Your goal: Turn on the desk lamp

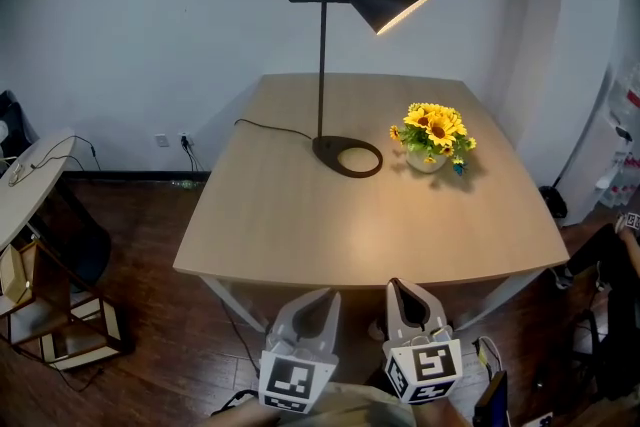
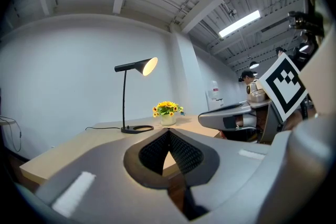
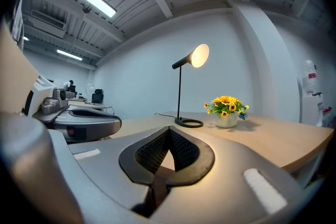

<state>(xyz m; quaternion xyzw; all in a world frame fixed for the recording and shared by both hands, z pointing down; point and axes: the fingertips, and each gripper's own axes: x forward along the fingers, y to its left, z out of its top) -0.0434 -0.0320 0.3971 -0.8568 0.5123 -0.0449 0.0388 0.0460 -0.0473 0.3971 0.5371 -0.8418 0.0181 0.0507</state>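
Observation:
A black desk lamp (image 1: 322, 65) stands on its ring base at the middle back of the wooden table (image 1: 290, 235). Its cone shade (image 1: 388, 5) glows and light falls on the tabletop. Both gripper views also hold the lit lamp (image 2: 126, 102) (image 3: 181, 86) far ahead. My left gripper (image 1: 318, 300) and right gripper (image 1: 405, 290) hover side by side off the table's near edge, well short of the lamp. Each has its jaws closed tip to tip with nothing between them, as the left gripper (image 2: 169, 131) and right gripper (image 3: 169, 129) views show.
A white pot of sunflowers (image 1: 433, 137) sits just right of the lamp base. The lamp's cord (image 1: 268, 126) runs left off the table toward a wall socket (image 1: 170, 140). A rounded side table (image 1: 25, 185) and wooden frames (image 1: 60, 325) stand at left.

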